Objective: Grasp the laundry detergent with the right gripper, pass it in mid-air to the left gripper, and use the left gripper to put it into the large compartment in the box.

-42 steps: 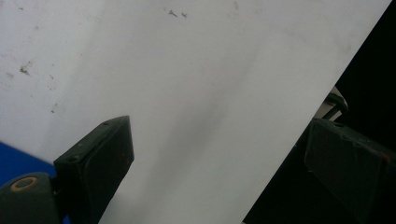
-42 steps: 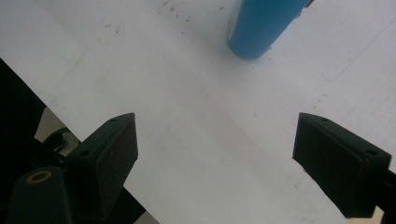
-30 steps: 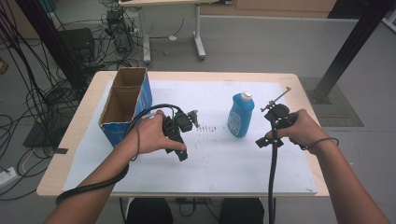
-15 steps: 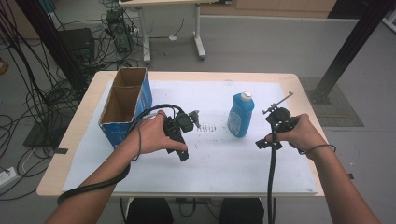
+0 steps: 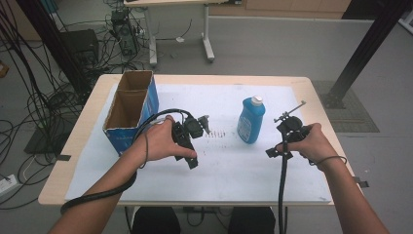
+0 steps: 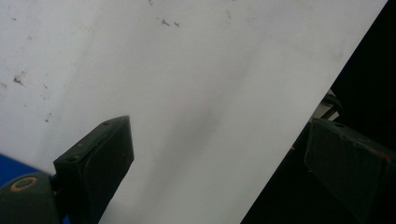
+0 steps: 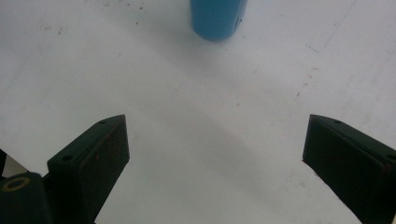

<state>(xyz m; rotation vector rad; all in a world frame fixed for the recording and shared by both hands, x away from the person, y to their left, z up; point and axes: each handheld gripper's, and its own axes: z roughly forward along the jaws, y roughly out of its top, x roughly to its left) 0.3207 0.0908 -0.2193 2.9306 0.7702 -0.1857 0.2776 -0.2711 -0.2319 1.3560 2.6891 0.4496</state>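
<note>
A blue bottle [image 5: 251, 119] with a white cap stands upright on the white sheet [image 5: 229, 165], right of the table's middle. My right gripper [image 5: 273, 152] is held low to its right, apart from it. In the right gripper view its jaws [image 7: 217, 126] are wide open and have just been opening, with bare sheet between them and the bottle's base [image 7: 217, 18] ahead. My left gripper [image 5: 191, 158] hovers left of the middle. Its jaws [image 6: 219, 135] are open over the sheet with nothing between them.
An open cardboard box [image 5: 129, 109] with blue sides stands at the table's left. The wooden table [image 5: 73, 146] ends just beyond the sheet. Cables, another table's legs and a black post stand on the floor behind.
My right hand has sunk a little toward the table, coming nearer the front edge. The left hand, bottle and box have stayed put.
</note>
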